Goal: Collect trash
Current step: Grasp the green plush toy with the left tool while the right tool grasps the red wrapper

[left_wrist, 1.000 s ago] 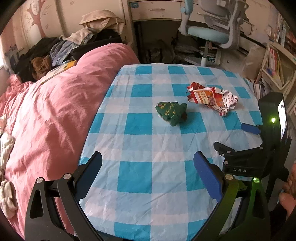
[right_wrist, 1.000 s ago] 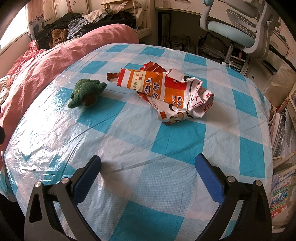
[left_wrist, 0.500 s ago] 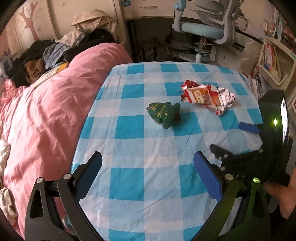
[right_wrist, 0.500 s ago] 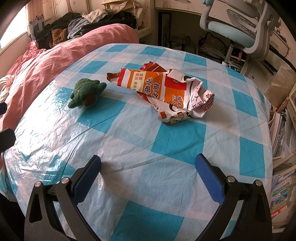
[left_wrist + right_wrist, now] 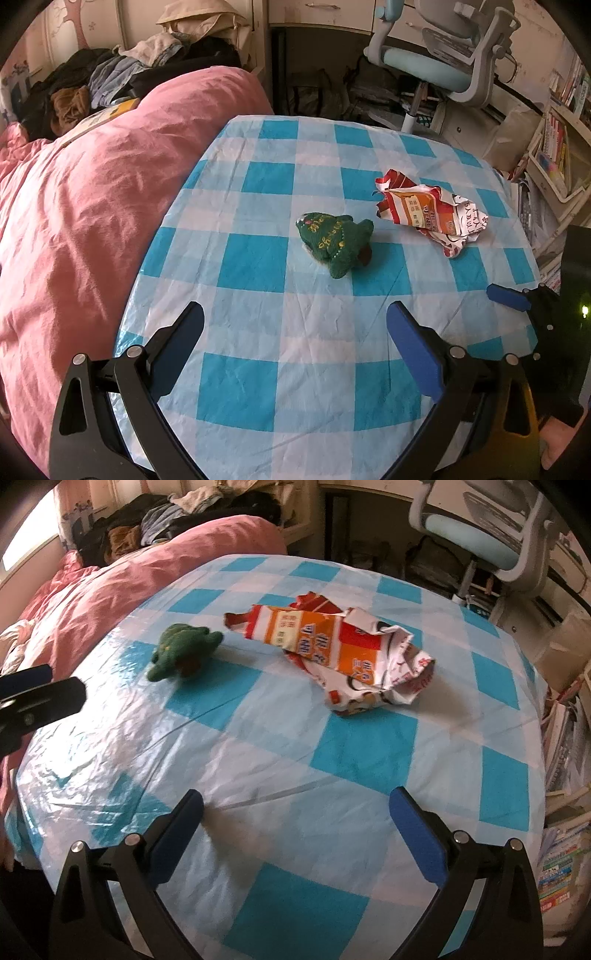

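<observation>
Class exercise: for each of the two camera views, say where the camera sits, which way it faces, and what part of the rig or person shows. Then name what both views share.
Left wrist: on the left gripper, open, facing across the table toward the chair; the right gripper shows at right.
Right wrist: on the right gripper, open, facing the wrapper; a left gripper finger shows at left.
Shared: wrapper, plush toy, bed.
</observation>
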Motion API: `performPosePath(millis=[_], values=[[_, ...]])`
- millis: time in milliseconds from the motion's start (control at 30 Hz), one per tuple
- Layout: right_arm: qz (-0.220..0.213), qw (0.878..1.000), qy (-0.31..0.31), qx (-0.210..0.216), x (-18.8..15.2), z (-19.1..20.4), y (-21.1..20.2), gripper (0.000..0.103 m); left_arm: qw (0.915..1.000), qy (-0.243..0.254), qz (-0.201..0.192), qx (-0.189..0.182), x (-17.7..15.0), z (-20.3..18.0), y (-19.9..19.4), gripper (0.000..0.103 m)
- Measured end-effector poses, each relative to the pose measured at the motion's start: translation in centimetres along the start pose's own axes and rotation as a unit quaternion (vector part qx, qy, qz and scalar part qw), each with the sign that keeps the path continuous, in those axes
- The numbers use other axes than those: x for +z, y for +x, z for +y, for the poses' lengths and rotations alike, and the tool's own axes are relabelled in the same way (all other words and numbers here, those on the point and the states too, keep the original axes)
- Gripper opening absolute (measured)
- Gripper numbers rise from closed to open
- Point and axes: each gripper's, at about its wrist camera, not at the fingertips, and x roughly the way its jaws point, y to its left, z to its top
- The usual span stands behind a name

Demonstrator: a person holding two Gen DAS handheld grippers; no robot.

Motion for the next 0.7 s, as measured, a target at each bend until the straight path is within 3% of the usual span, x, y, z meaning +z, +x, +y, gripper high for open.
performPosePath(millis=[333,467,700], values=[[-0.06,0.995,-0.069,-0.029,-0.1,1.7,-2.3,0.097,1.0,0.004,0.0,0.005,0.2,-0.2,0.4,0.095],[-0.086,0.993,-0.068,-0.032,1.1,0.8,-3.0,0.097,0.9999,0.002,0.009,0.003,0.8,-0.2,1.4,0.095],[-0.097,0.993,-0.054,-0.04,3.9,-1.1,-2.0,0.097,0.9988,-0.044,0.023,-0.008,2.1,1.5,3.3,0.095]])
